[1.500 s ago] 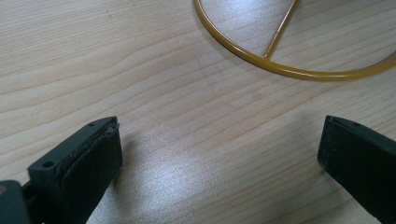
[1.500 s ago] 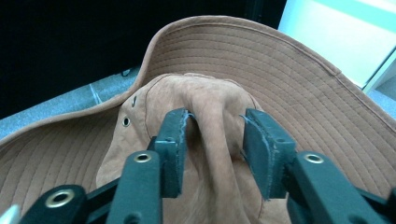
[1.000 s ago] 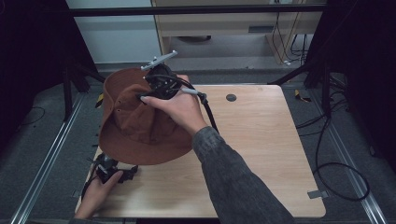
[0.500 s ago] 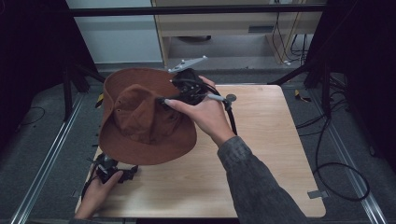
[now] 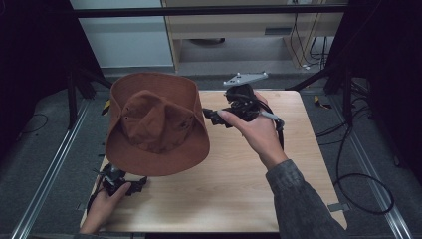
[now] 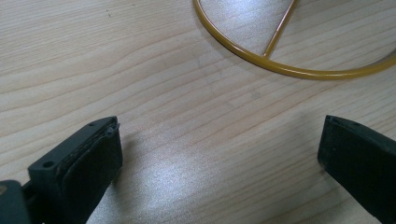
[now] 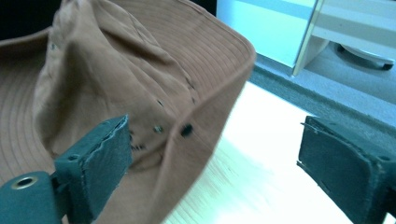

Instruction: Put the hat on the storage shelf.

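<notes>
Hat (image 5: 157, 127) perches on a yellow wire stand (image 6: 280, 65), left of the right gripper (image 5: 215, 117), whose fingers have just been opening, empty. Left gripper (image 5: 115, 180) below: fingers spread. A brush could topple it.

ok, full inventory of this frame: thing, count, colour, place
hat: 1, rust brown, wide brim, raised over the left half of the table; what carries it is hidden
wire ring: 1, yellow, with a thin spoke, flat on the table ahead of the left gripper
table: 1, light wood, centre of the high view
cabinet: 1, beige, on the floor beyond the table
cables: several, black, on the floor at right
left gripper: 1, black, near left table corner under the hat brim, jaws open with nothing between
right gripper: 1, black, beside the hat's right brim, jaws have just been opening, nothing between
hands: 2, one on each gripper
</notes>
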Motion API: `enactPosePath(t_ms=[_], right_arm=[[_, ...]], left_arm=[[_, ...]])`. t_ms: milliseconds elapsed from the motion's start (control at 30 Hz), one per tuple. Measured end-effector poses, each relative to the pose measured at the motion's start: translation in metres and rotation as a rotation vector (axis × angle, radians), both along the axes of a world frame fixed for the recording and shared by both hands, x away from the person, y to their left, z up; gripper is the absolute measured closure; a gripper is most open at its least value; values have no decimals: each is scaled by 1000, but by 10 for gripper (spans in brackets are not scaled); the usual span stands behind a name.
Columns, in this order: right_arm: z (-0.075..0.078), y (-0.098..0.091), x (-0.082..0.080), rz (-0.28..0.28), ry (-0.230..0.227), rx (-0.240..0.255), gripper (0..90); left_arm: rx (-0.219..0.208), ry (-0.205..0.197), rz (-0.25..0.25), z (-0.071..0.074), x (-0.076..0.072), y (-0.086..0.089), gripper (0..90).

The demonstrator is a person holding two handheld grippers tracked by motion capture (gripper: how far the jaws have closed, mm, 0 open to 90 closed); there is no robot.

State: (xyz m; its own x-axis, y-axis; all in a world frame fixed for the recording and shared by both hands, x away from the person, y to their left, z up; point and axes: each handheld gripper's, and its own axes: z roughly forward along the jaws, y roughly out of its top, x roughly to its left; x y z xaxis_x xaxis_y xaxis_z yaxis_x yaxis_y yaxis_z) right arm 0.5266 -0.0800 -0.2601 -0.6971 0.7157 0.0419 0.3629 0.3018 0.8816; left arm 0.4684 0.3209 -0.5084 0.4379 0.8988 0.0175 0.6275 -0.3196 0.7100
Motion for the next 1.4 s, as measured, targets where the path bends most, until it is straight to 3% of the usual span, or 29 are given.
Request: enactPosePath(t_ms=[300,567,833,967,1333,1400], right_arm=[[-10,-21,-6,-14,10,4,81],[-28,-42,-15,-32,18,-29,64],[-58,-70,-24,-62,45,-47,69],[-76,-83,-25,-86,77,-75,114],[-134,-102,-24,-130,121,-119,127],[-146,-103,-25,-137,129,-150,127]], left_arm=[[2,2,0,0,0,0,0],[-1,0,1,0,0,0,0],[1,2,-1,0,0,0,0],[1,2,0,0,0,0,0],[1,2,1,0,0,0,0],[3,2,2,0,-1,0,0]])
